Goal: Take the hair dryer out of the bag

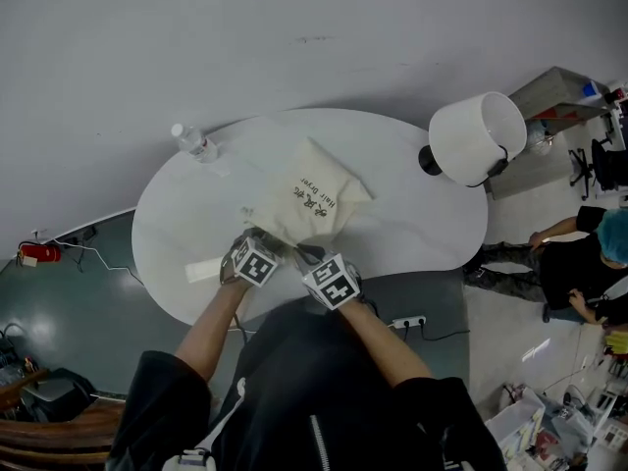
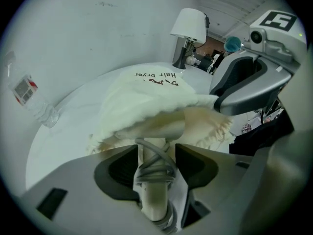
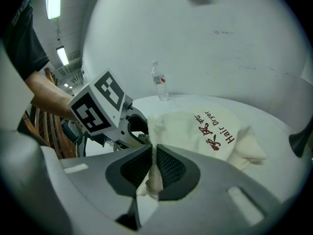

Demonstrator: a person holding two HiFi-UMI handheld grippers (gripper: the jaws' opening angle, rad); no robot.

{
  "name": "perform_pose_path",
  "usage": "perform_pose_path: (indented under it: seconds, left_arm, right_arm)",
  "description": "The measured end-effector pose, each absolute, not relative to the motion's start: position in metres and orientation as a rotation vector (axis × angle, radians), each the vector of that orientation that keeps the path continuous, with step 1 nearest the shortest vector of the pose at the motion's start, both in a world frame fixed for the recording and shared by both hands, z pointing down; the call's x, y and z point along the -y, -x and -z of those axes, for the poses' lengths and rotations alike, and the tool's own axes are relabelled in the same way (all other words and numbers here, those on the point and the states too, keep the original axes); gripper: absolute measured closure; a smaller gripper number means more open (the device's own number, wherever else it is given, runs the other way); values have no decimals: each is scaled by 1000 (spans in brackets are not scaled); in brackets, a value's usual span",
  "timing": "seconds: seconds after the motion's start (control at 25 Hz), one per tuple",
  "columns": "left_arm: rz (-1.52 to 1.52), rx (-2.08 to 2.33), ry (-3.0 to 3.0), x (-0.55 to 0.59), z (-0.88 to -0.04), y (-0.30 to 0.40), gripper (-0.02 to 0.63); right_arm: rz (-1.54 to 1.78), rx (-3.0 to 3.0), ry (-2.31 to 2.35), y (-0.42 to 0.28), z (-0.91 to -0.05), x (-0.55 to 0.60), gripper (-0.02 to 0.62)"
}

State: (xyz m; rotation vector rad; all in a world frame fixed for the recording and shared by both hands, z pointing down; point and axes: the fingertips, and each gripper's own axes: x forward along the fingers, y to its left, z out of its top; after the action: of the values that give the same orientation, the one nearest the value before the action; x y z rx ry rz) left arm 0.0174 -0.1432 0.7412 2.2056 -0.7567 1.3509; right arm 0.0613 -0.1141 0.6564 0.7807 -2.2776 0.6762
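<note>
A cream cloth bag [image 1: 312, 200] printed "Hair Dryer" lies on the white oval table [image 1: 412, 234]. In the left gripper view the bag [image 2: 146, 102] has its mouth towards me. The hair dryer's pale handle [image 2: 155, 182], wrapped in grey cord, sticks out of that mouth. My left gripper [image 2: 155, 152] stands open with this handle between its jaws and a gap showing on the right side. My right gripper [image 3: 154, 153] is shut on the bag's rim fabric [image 3: 155, 126], holding the mouth up. In the head view both grippers, left [image 1: 267, 247] and right [image 1: 310, 259], sit at the bag's near end.
A water bottle [image 1: 194, 142] stands at the table's far left and a white-shaded lamp [image 1: 476, 137] at its right end. A white strip [image 1: 203, 271] lies near the left front edge. A seated person [image 1: 579, 268] is on the floor at the right.
</note>
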Motion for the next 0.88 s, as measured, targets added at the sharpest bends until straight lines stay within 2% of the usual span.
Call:
perform_pose_path:
  seconds: [0.56, 0.88]
  left_arm:
    - [-1493, 614, -2126, 144, -755, -28, 367]
    - [-1472, 600, -2134, 144, -750, -27, 414]
  right_arm:
    - [-697, 2273, -796, -65, -664, 112, 565]
    - [-679, 2261, -808, -67, -668, 114, 565]
